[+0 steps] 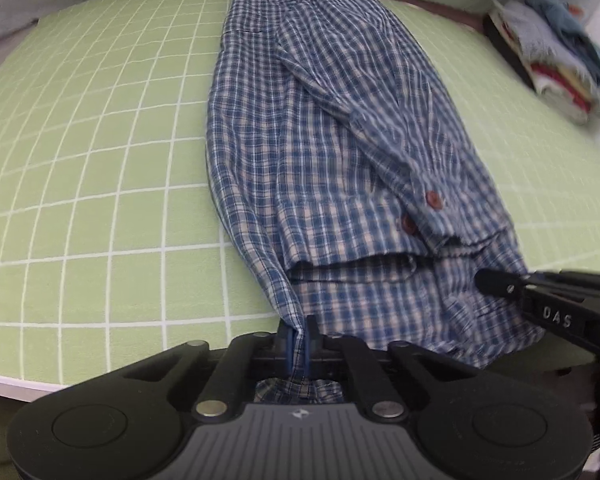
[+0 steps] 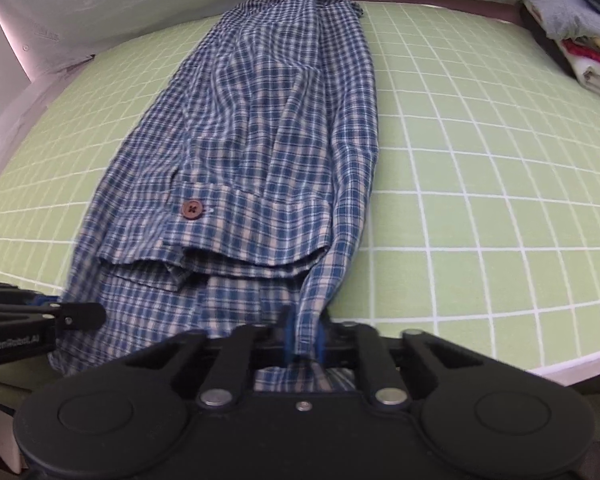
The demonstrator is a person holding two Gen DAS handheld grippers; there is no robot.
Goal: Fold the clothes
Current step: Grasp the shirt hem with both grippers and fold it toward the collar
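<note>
The left tongs (image 1: 299,344) are clenched on the shirt's (image 1: 320,120) near hem at its left corner; the right tongs (image 2: 303,336) pinch the right corner the same way. The shirt lies lengthwise on the green gridded tabletop (image 1: 100,160), sleeves folded in, a cuff with brown buttons (image 1: 434,199) on top. To fold well, I would lift both corners level and together, carrying the hem toward the collar without dragging the sleeves loose. The collar end is small and blurred; the clothes stack (image 2: 580,40) is cut off at the edge.
</note>
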